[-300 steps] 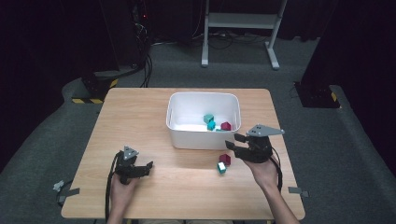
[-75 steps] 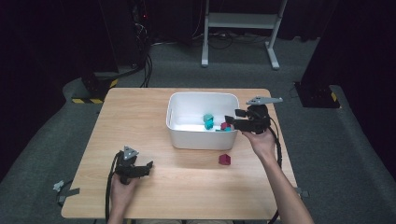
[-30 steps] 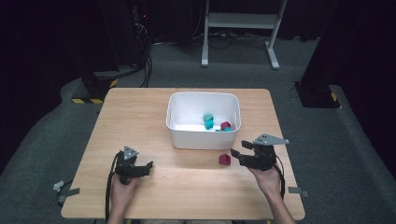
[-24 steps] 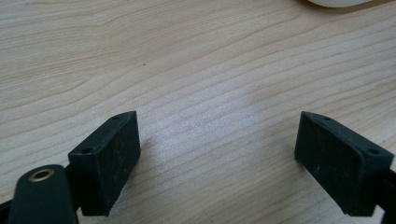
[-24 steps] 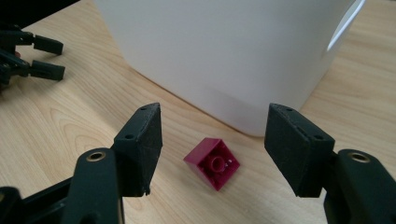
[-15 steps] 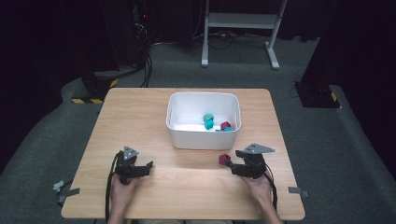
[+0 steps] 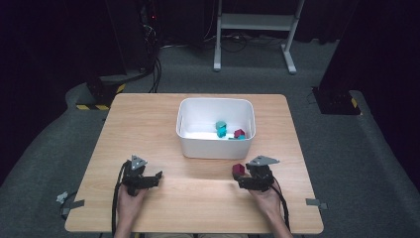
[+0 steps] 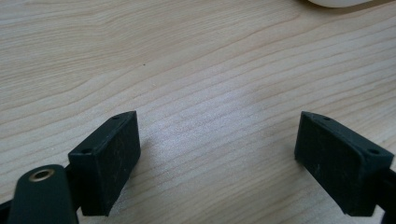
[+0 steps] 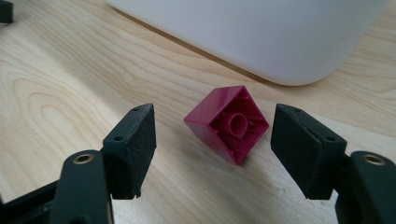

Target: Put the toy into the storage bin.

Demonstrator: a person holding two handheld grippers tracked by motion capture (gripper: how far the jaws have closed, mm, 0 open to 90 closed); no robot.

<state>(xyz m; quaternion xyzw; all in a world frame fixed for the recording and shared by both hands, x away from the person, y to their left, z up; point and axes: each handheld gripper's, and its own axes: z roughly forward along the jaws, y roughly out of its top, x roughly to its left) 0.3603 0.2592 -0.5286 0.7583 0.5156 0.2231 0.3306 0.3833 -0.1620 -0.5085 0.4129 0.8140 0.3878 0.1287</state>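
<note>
**Brick may skid away from a skewed pinch**

Left gripper [image 7: 157,175] rests open near the desk's front-left corner. Right gripper [image 9: 212,135], jaws just opened, straddles the tilted red brick [image 9: 227,122] beside the tub [image 7: 216,147]; closing on its corners could flick it aside.

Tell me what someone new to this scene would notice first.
Probably the magenta brick lying tipped on the wooden table, between the wide-open jaws of the right tool, untouched. Just behind it stands the white bin holding teal and magenta bricks. The left tool rests open over bare wood near the table's front left.
</note>
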